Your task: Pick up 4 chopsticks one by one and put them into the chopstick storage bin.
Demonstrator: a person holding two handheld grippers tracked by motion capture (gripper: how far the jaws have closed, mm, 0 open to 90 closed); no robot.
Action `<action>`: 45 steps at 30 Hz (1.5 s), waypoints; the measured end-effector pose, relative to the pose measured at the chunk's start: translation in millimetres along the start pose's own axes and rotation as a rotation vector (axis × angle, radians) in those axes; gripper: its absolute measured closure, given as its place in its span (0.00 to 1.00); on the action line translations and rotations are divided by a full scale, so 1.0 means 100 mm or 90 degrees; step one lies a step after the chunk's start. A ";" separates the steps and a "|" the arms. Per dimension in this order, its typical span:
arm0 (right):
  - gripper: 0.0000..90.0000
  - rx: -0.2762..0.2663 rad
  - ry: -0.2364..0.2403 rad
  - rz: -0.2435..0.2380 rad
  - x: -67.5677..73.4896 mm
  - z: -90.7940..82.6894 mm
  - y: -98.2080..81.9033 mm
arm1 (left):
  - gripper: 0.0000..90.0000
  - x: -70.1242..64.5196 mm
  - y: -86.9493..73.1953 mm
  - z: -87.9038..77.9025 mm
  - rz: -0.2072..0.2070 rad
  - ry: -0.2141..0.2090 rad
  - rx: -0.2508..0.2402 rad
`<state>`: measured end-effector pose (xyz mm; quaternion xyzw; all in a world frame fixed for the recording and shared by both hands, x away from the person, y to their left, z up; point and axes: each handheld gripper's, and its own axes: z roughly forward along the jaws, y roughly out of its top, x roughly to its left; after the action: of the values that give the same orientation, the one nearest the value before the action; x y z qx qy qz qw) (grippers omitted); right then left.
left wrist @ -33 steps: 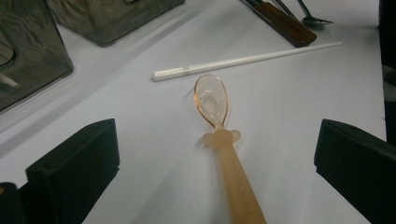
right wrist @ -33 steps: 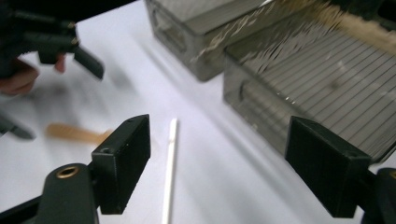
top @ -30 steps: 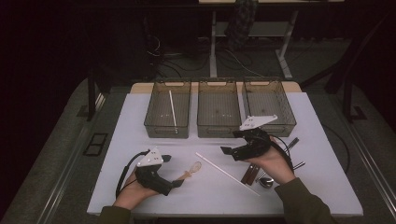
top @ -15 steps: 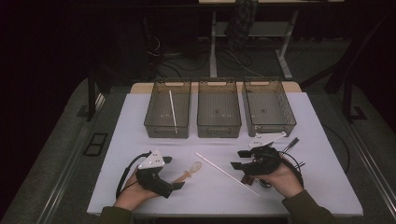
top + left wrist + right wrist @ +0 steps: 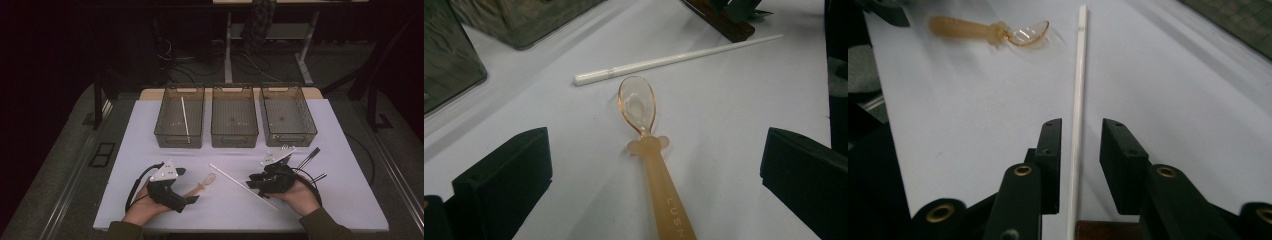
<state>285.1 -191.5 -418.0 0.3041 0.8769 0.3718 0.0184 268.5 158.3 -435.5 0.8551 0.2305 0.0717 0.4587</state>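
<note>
Right gripper [image 5: 1078, 135]: jaws have just been closing and stand narrowly parted astride the white stick [image 5: 1077, 100], a sliver of table visible on each side of it, so the pads are not yet pressing. The stick lies flat on the white table [image 5: 350, 200], running diagonally from near the table's middle toward the person's right hand [image 5: 295, 192]. A dark wooden piece sits just under the stick's near end (identity cannot be told).

Left gripper [image 5: 654, 165]: jaws wide apart, resting low, with the orange translucent spoon [image 5: 644, 130] lying between them, untouched on either side. Its bowl points away toward the stick's far tip, near but apart.

Beyond stand three clear bins [image 5: 234, 117] in a row; the left one holds another white stick [image 5: 184, 115]. Dark utensils [image 5: 309, 159] lie just right of the right gripper.
</note>
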 end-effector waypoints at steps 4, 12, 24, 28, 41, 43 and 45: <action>0.84 0.014 -0.009 -0.012 0.02 0.06 0.01 | 0.00 -0.01 0.01 0.00 0.003 -0.002 -0.001; 0.88 0.063 -0.016 -0.024 0.06 0.20 -0.01 | 0.00 -0.01 0.00 0.00 0.001 -0.001 0.000; 0.90 0.089 -0.045 -0.055 0.14 0.30 -0.01 | 0.00 0.00 0.00 0.02 0.001 -0.004 0.003; 0.90 0.094 -0.060 -0.060 0.18 0.31 0.00 | 0.00 -0.01 0.00 0.03 0.002 -0.004 0.008; 0.94 0.097 -0.078 -0.044 0.20 0.32 0.01 | 0.00 -0.01 0.00 0.03 0.006 -0.005 0.010; 0.94 0.095 -0.080 -0.036 0.21 0.32 0.00 | 0.00 -0.01 0.00 0.03 0.006 -0.005 0.011; 0.94 0.092 -0.080 -0.028 0.20 0.32 0.00 | 0.00 -0.01 0.00 0.03 0.007 -0.005 0.011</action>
<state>276.8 -160.4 -437.1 0.3082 0.9049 0.2874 0.0599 268.7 155.2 -437.1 0.8604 0.2247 0.0689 0.4521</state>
